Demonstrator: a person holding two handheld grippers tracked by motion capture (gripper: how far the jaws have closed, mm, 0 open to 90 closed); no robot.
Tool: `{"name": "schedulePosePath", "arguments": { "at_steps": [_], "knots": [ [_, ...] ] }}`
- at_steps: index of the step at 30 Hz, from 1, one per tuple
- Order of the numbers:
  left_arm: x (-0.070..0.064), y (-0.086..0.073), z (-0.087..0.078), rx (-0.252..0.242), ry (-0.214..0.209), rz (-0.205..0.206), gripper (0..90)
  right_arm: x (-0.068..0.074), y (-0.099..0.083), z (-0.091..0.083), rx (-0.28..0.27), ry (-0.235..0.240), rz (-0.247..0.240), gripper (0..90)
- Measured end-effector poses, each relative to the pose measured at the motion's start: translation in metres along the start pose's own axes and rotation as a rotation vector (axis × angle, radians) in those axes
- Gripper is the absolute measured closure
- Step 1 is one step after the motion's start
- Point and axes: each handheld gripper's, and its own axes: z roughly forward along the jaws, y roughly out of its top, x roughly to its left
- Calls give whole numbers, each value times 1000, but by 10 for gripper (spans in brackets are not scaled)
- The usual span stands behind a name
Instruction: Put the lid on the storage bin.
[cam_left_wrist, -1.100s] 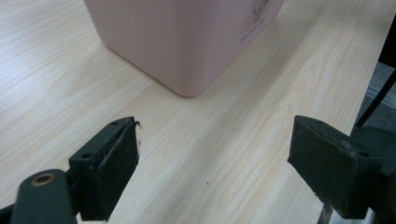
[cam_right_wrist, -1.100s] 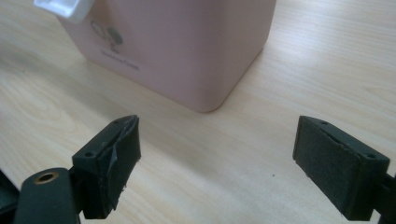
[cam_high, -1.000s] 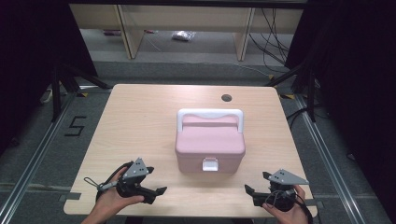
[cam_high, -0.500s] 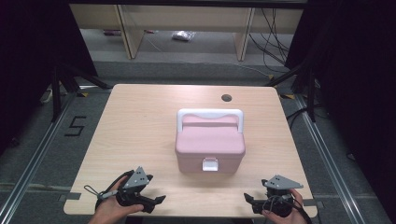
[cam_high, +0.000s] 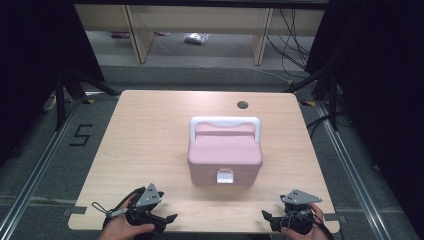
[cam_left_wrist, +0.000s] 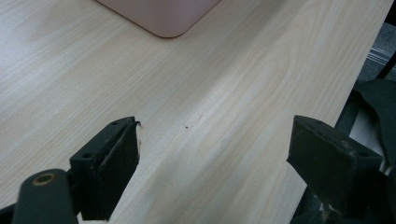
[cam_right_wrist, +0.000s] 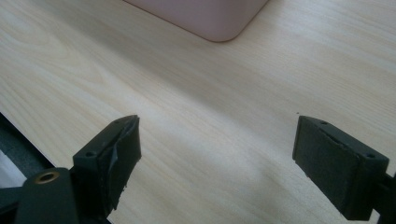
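Note:
A pink box (cam_high: 225, 157) with a white handle and a white front latch stands shut at the middle of the wooden table (cam_high: 150, 135). My left gripper (cam_high: 169, 220) rests near the table's front left edge, open, with bare wood between its jaws (cam_left_wrist: 215, 154). My right gripper (cam_high: 266, 216) is near the front right edge, also open over bare wood (cam_right_wrist: 217, 149). A rounded lower corner of the pink box (cam_left_wrist: 163, 18) appears at the top of the left gripper view, and another corner of the pink box (cam_right_wrist: 210, 18) tops the right gripper view.
A round cable hole (cam_high: 243, 105) sits near the table's far edge. Wooden shelving (cam_high: 200, 20) and cables lie on the floor beyond the table. Metal rails (cam_high: 350, 165) run along both sides. A "5" mark (cam_high: 81, 135) is on the floor at left.
Both hands have drawn back toward the table's front edge, away from the pink box. The box has not moved and both grippers stay open.

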Motion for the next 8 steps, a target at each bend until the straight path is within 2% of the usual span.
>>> {"name": "schedulePosePath", "arguments": {
  "at_steps": [5,6,7,8],
  "knots": [
    [0,-1,1,0,-4,-11,156,-1,0,1,-1,-7,-34,164],
    [0,-1,1,3,-9,-13,156,0,1,0,6,-3,-14,164],
    [-1,-1,1,3,-9,-27,156,-1,1,1,4,6,-22,164],
    [0,-1,1,3,0,-21,156,3,1,0,18,4,30,164]
  ]
}}
